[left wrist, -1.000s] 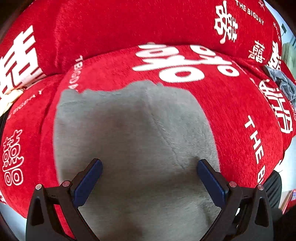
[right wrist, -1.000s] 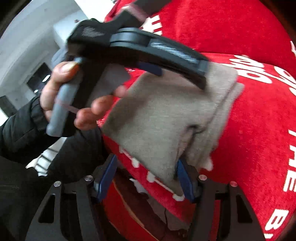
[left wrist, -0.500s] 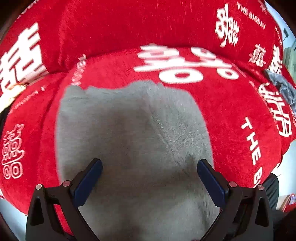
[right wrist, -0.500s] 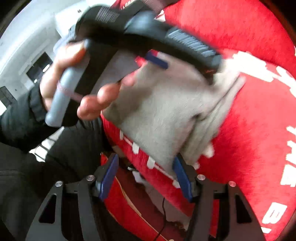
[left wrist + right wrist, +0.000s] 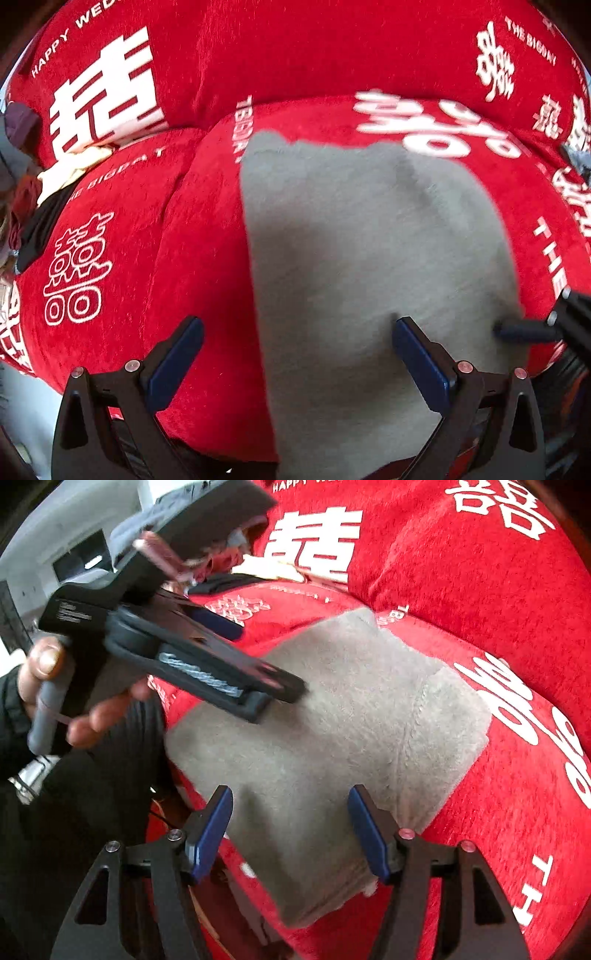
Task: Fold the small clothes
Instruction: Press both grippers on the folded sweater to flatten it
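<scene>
A folded grey fleece garment [image 5: 369,258] lies flat on a red sofa seat cushion [image 5: 129,240]; it also shows in the right wrist view [image 5: 351,731]. My left gripper [image 5: 295,354] is open just above the garment's left near edge, holding nothing; it appears from the side in the right wrist view [image 5: 258,664], with the person's hand on its handle. My right gripper [image 5: 290,827] is open over the garment's near edge, empty. One of its fingertips [image 5: 524,330] shows at the right of the left wrist view.
The red sofa back cushion [image 5: 295,48] with white lettering rises behind the seat. A pile of other clothes [image 5: 22,177] sits at the sofa's left end. A grey cloth [image 5: 576,158] lies at the far right. The person's dark-clad legs [image 5: 92,812] are before the sofa.
Both grippers have shifted left along the garment. The left gripper now straddles its left edge. The right gripper has moved from the near right corner to over the garment's near edge.
</scene>
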`<state>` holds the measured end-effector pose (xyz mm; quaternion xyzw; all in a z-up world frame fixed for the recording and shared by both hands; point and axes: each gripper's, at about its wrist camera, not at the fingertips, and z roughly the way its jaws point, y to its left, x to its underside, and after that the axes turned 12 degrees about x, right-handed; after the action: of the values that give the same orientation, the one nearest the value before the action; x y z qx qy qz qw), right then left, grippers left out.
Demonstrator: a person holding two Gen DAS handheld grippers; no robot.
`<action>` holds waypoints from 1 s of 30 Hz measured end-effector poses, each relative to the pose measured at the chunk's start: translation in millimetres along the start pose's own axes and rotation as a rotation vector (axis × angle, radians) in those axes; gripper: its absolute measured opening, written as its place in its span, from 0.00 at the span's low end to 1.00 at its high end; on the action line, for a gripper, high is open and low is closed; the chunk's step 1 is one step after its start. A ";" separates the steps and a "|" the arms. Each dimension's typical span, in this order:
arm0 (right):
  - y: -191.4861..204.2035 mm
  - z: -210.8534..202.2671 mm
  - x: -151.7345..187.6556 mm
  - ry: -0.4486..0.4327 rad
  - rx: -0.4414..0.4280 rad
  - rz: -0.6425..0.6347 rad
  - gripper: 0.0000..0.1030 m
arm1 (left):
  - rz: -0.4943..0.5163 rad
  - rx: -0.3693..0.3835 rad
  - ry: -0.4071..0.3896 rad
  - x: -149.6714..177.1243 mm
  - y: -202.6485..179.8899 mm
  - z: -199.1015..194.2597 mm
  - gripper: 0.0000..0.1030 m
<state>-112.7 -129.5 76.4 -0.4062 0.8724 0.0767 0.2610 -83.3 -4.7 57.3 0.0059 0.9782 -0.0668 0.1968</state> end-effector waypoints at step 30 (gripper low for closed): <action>-26.9 7.7 -21.9 0.078 0.146 0.031 0.73 | -0.033 0.074 0.007 12.8 17.3 9.9 1.00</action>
<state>-77.9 -129.9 83.3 -0.3751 0.8914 0.0008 0.2545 -90.6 10.9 41.1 -0.0026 0.9757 -0.1061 0.1917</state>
